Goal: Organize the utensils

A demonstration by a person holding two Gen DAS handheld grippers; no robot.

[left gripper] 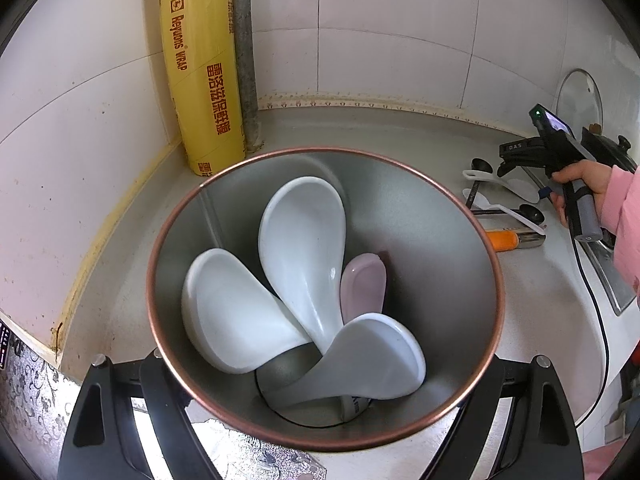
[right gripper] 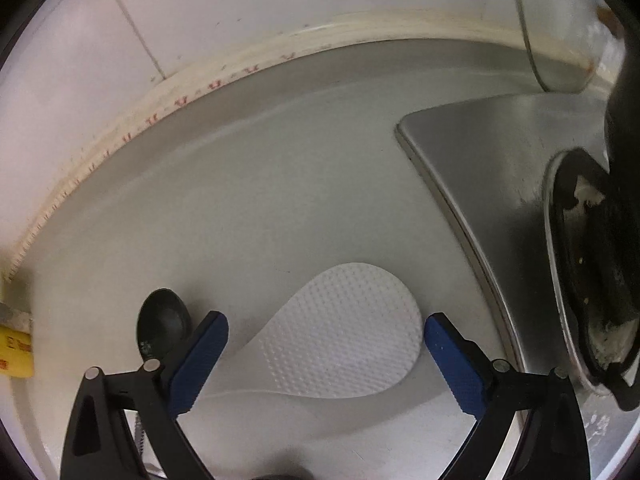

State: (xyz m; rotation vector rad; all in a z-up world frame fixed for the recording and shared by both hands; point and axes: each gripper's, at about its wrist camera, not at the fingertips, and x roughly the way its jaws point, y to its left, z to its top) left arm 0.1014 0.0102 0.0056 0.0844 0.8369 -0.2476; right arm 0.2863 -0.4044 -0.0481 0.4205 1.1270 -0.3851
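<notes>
Left tongs [left gripper: 324, 364] clamping metal cup [left gripper: 440, 248], right tongs [right gripper: 326, 354] spread, seemingly above rice paddle [right gripper: 344, 328]

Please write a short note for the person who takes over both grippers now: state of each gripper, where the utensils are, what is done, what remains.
Left gripper: shut on the metal cup, holding it on the counter.
Right gripper: open, pointing down over the white rice paddle, which lies flat on the counter; nothing gripped.
Done: three white ceramic spoons and a pink spoon are in the cup.
Left: the paddle, the black spoon beside it, and the other small utensils lying near the stove.
</notes>
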